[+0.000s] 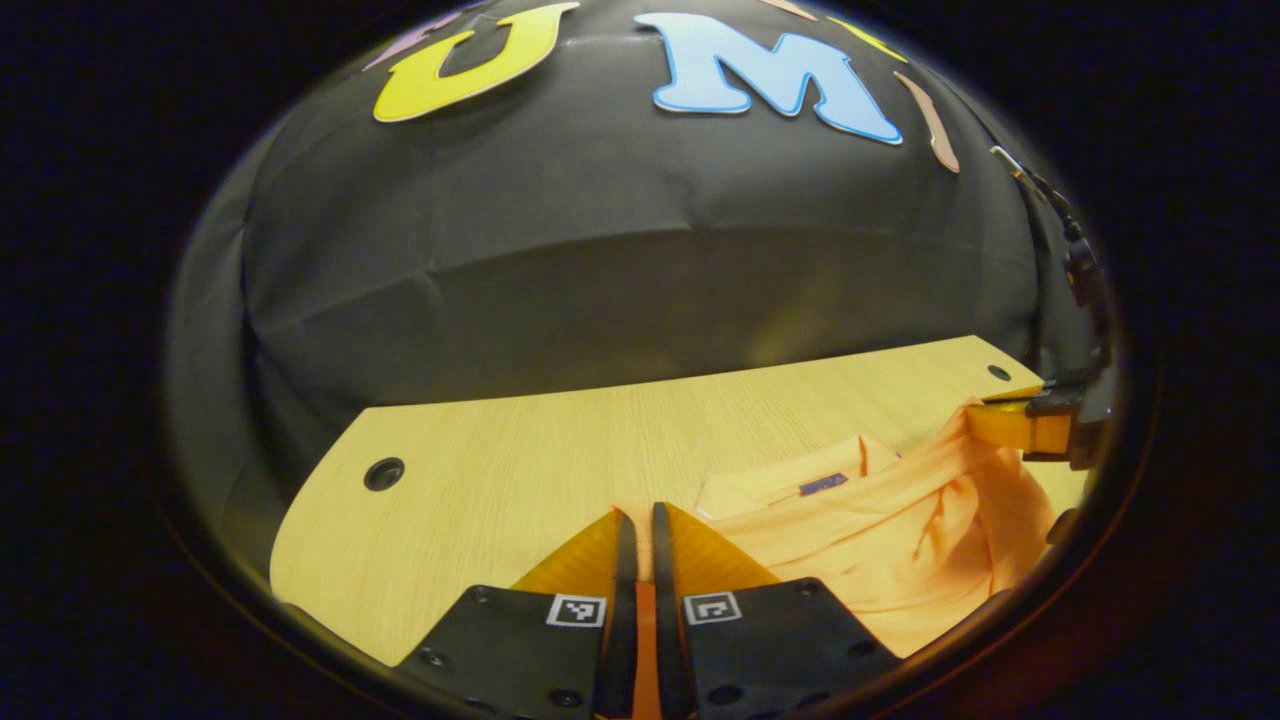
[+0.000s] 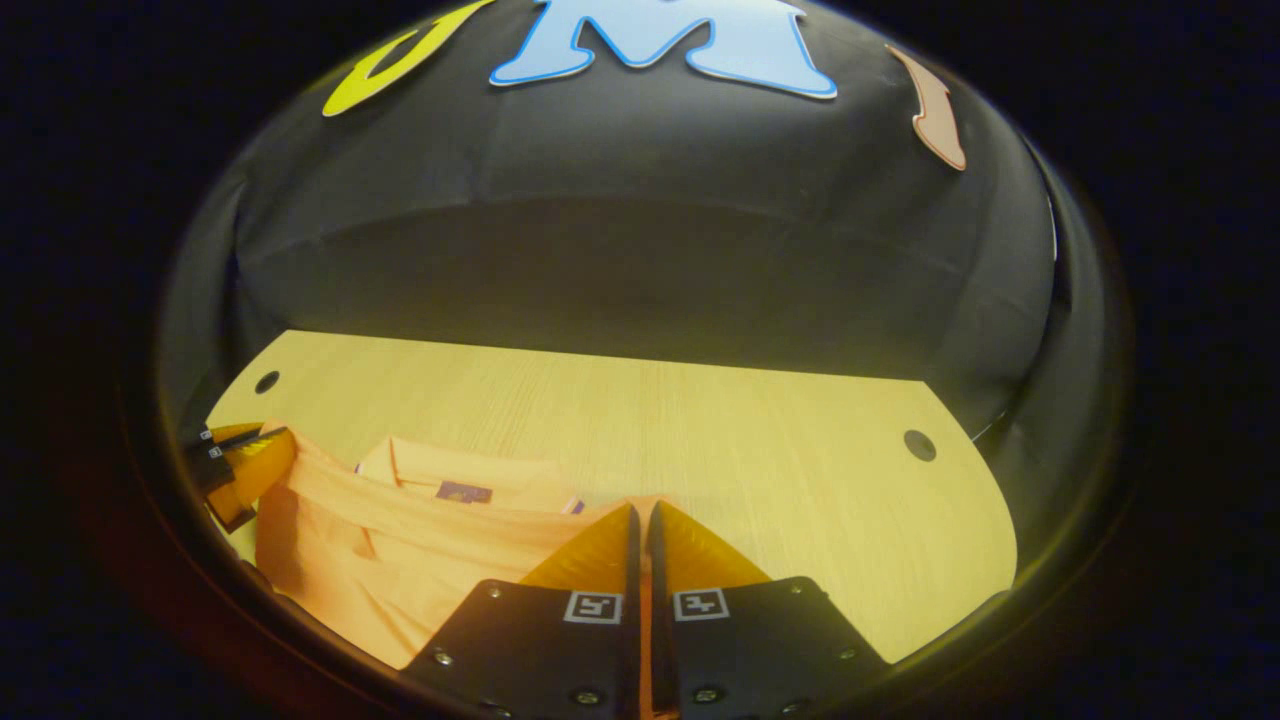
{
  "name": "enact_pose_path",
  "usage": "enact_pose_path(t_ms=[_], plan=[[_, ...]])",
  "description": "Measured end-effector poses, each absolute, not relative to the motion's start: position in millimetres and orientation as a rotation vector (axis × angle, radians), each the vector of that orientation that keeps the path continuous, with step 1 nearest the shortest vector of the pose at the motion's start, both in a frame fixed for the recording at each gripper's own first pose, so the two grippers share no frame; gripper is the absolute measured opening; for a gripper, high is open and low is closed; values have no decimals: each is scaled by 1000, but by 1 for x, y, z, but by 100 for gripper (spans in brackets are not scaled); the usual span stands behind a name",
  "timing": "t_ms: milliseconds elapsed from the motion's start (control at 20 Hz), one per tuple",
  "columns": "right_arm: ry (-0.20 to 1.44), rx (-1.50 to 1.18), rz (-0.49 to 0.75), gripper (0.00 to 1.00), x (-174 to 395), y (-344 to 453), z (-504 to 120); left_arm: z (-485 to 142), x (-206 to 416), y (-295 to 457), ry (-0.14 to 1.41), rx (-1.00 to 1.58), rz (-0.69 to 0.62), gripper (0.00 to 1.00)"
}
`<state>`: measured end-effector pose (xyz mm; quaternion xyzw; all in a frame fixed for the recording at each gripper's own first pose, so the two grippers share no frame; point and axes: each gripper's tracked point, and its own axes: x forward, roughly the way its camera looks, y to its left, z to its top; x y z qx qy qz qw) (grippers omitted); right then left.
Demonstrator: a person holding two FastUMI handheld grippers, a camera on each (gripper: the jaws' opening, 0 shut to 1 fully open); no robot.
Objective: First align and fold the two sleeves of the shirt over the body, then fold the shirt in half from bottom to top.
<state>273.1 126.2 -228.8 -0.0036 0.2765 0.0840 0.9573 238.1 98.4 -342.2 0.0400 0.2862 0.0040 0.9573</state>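
Left tongs (image 1: pixel 635 530) and right tongs (image 2: pixel 640 525) each pinch orange polo shirt (image 1: pixel 900 540) fabric, low centre. It looks soft and light; grip hems.

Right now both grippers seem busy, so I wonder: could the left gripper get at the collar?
Probably not yet: the left gripper is shut on the shirt. The collar lies near, unblocked.

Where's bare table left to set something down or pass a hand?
Free: the wooden table from the shirt collar back to the black cloth wall, and past the right gripper toward the far hole. Crowded: near edge, where the left gripper and right gripper pinch the shirt.
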Motion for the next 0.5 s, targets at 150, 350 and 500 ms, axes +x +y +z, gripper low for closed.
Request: enact_pose_path(t_ms=[150,350,500], plan=[[560,-30,181,6,270,125,-226,-340,238,96,580,89,5,16],[548,-46,189,18,266,121,-219,-335,232,92,577,79,5,37],[526,-58,199,29,263,119,-209,-326,228,95,566,79,21,60]])
